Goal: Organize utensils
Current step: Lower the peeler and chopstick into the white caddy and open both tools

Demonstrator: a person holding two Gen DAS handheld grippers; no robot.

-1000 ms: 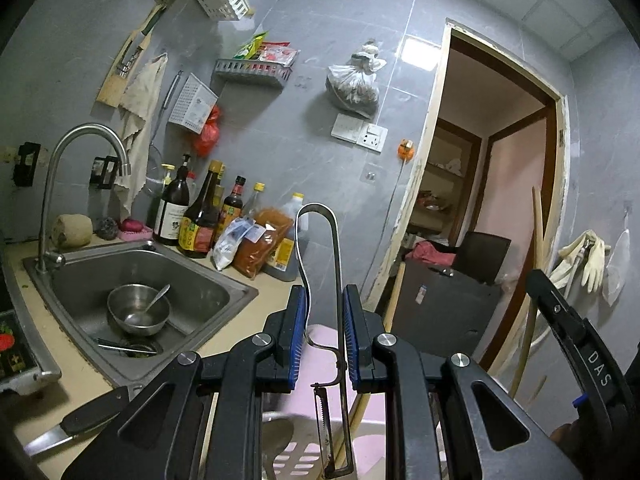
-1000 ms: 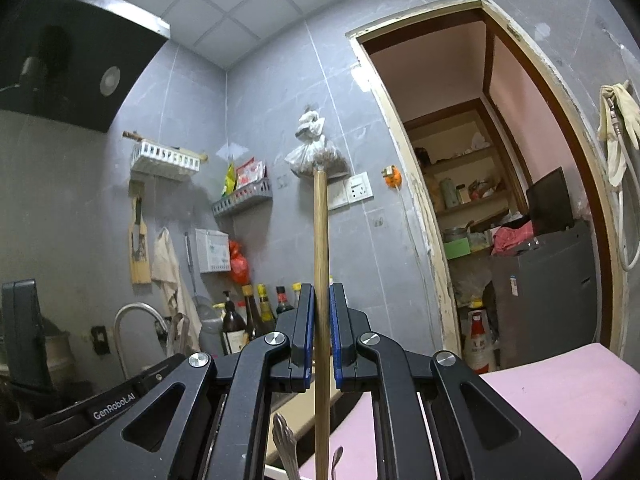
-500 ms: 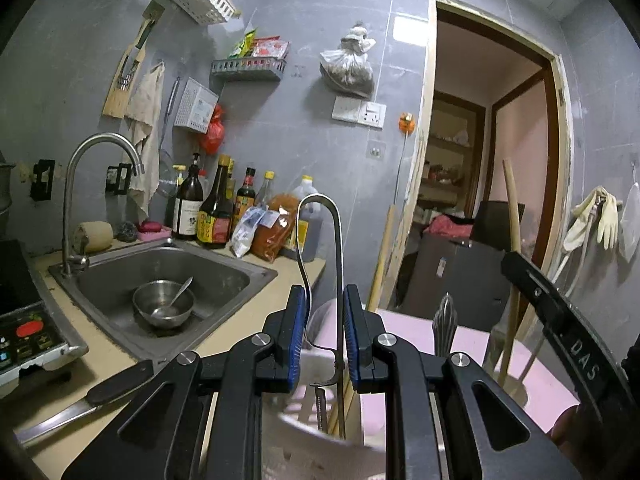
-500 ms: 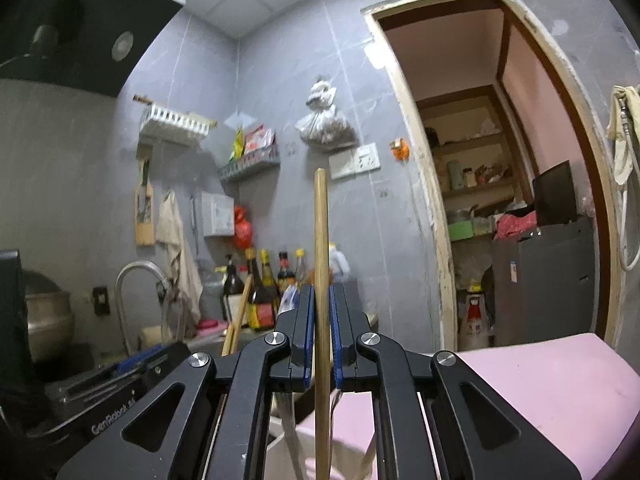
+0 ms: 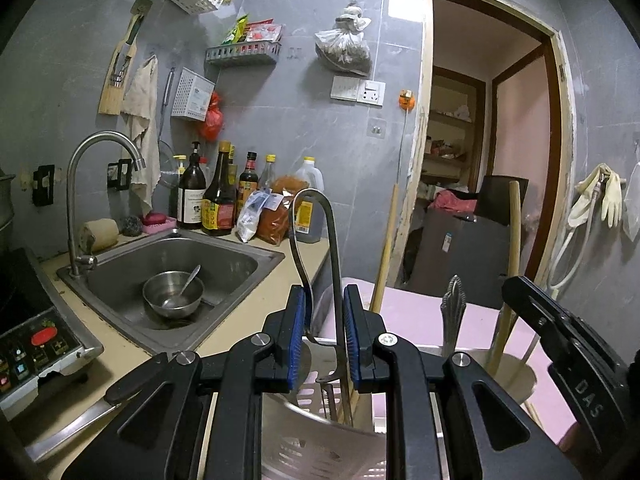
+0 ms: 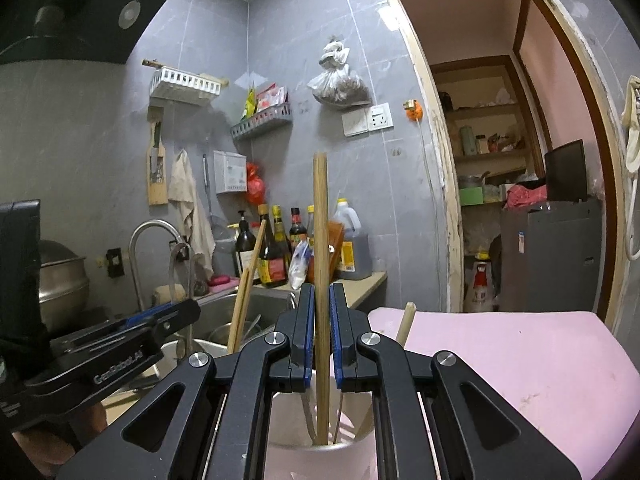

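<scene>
My left gripper [image 5: 323, 316] stands around a metal utensil with a hooked handle [image 5: 334, 264]; its pads sit slightly apart from the metal, and the utensil's lower end rests in a white slotted holder [image 5: 320, 444]. My right gripper [image 6: 320, 320] is around a wooden chopstick [image 6: 320, 240] with a small gap on each side; the stick's lower end stands in a white cup [image 6: 296, 420] with other sticks. In the left wrist view the right gripper's body [image 5: 560, 360] is at the right, by a steel cup [image 5: 508, 376] of utensils.
A sink [image 5: 240, 256] with a steel bowl and spoon [image 5: 172, 294] is at left, bottles [image 5: 218, 200] behind it. A knife [image 5: 80, 420] lies on the counter. A pink surface [image 6: 500, 360] is under the holders. An induction cooker [image 5: 32, 344] is far left.
Both grippers have come down with their utensils, whose ends now stand in the holders. The jaws of both have loosened a little around the hooked utensil and the chopstick.
</scene>
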